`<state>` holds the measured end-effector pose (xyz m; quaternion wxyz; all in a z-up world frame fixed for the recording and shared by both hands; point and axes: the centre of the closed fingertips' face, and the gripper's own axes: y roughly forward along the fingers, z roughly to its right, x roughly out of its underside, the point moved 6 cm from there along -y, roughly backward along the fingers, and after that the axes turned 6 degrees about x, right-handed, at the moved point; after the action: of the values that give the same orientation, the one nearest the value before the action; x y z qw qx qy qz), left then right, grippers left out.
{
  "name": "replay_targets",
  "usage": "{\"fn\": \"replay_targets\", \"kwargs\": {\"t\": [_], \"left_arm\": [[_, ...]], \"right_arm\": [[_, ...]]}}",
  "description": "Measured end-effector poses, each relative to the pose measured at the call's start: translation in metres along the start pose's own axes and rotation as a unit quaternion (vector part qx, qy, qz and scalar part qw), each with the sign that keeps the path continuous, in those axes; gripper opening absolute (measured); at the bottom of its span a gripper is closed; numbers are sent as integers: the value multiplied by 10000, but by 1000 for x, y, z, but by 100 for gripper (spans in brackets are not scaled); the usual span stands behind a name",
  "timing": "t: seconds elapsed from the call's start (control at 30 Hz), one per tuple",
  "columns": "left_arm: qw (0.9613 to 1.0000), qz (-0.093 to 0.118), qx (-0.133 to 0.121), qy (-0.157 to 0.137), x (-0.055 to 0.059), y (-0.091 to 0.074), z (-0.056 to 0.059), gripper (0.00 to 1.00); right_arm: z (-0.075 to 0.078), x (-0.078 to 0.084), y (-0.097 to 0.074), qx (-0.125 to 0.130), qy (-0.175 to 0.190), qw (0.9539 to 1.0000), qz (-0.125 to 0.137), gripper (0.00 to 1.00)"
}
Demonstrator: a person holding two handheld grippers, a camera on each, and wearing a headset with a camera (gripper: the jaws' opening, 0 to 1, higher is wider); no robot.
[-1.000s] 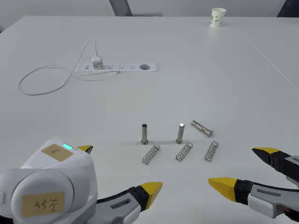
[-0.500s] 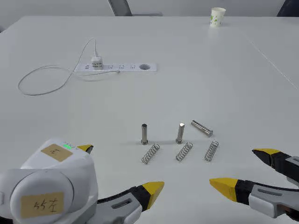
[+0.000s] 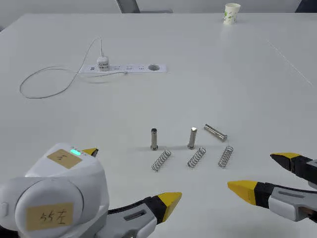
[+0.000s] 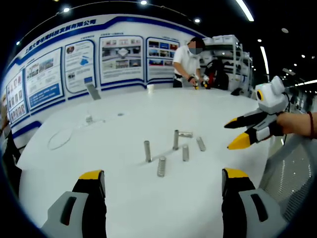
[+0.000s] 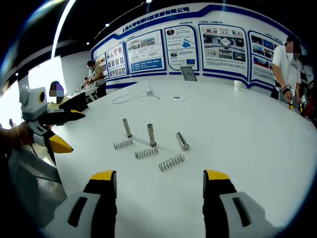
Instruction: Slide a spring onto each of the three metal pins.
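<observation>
Two metal pins stand upright on the white table, the left pin (image 3: 154,139) and the middle pin (image 3: 192,138). The third pin (image 3: 215,132) lies flat to their right. Three springs (image 3: 161,160) (image 3: 196,157) (image 3: 225,156) lie in a row just in front of the pins. My left gripper (image 3: 131,176) is open, near the table's front edge, left of the springs. My right gripper (image 3: 262,173) is open, front right of them. Both hold nothing. The left gripper view shows the pins (image 4: 147,151) and springs (image 4: 161,166) ahead of my open left gripper (image 4: 163,174). The right gripper view shows the springs (image 5: 171,161) ahead of my open right gripper (image 5: 159,176).
A white power strip (image 3: 124,68) with a plugged charger and a looping cable lies at the back left. A paper cup (image 3: 231,13) stands at the far edge. A person (image 4: 190,62) stands beyond the table.
The head camera has shifted a little, so the whole scene sits slightly higher. Both grippers stay open and almost in place. Pins and springs have not moved.
</observation>
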<state>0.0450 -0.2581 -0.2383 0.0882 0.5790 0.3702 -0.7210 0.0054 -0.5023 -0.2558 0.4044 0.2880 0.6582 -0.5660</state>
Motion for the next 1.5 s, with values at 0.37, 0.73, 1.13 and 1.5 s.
{"fn": "replay_targets", "kwargs": {"t": [0.37,0.73,1.13,1.5], "left_arm": [[10000,21,63,28,-2,1,2,100],[9998,44,163,83,-3,1,6,99],[9999,60,125,94,-4,1,5,94],[9999,87,130,34,-4,3,4,92]], "right_arm": [[10,-11,9,-66,-139,9997,-213,61],[14,-27,29,-201,-366,9988,-257,56],[29,-45,55,-240,-391,9981,-399,42],[33,-54,81,-342,-507,9963,-600,36]]}}
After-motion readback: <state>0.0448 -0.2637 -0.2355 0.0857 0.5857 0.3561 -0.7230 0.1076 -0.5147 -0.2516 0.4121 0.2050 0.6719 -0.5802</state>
